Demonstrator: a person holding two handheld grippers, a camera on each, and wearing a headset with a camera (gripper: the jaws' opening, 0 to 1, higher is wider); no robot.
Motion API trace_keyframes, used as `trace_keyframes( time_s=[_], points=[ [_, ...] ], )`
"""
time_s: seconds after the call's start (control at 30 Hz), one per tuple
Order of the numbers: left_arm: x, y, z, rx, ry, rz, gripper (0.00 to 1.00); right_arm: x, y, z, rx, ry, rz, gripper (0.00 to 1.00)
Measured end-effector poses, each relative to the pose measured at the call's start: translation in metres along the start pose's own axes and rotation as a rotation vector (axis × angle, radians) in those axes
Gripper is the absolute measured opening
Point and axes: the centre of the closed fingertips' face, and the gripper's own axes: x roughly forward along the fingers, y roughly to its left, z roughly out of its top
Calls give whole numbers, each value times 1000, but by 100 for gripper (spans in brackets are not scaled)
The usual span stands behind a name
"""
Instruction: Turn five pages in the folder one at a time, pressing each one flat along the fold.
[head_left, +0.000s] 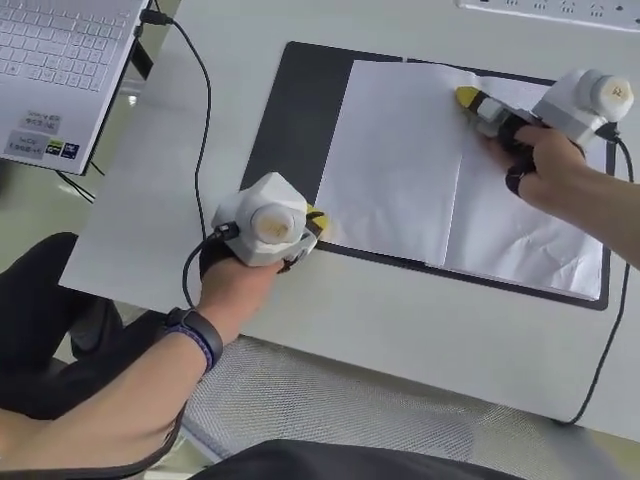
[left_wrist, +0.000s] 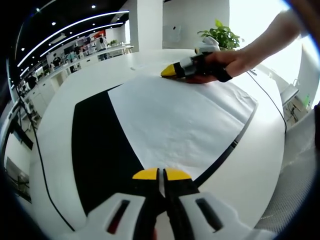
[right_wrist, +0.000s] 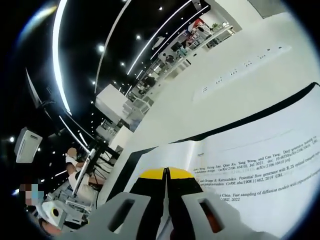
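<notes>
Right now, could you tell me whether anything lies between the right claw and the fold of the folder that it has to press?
Nothing visible does. The right claw, shut, lies on the white pages by the far end of the fold; the left claw sits at the near corner of the turned page, away from it.
</notes>
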Motion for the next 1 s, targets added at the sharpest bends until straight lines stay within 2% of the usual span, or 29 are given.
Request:
trace_keyframes(
  time_s=[0.13, 0.2, 0.33, 0.4, 0.7, 0.83, 1.0],
  points=[
    [4, 1, -2, 4, 3, 1, 3, -14, 15, -10, 2, 3, 9, 0],
    [5, 1, -4, 3, 2, 0, 3, -16, 13, -13, 0, 11, 18, 0],
    [6, 2, -4, 2, 0, -1, 3, -31, 27, -24, -8, 22, 39, 0],
    [7, 3, -5, -17, -6, -3, 3, -34, 23, -27, 3, 24, 44, 0],
    [10, 4, -7, -21, -11, -4, 5, -58, 41, -53, 50, 10, 84, 0],
    [11, 3, -8, -21, -11, -6, 6, -70, 54, -72, 37, 48, 107, 0],
    [13, 4, -10, -17, -11, -9, 6, -85, 64, -89, 52, 63, 127, 0]
  ],
)
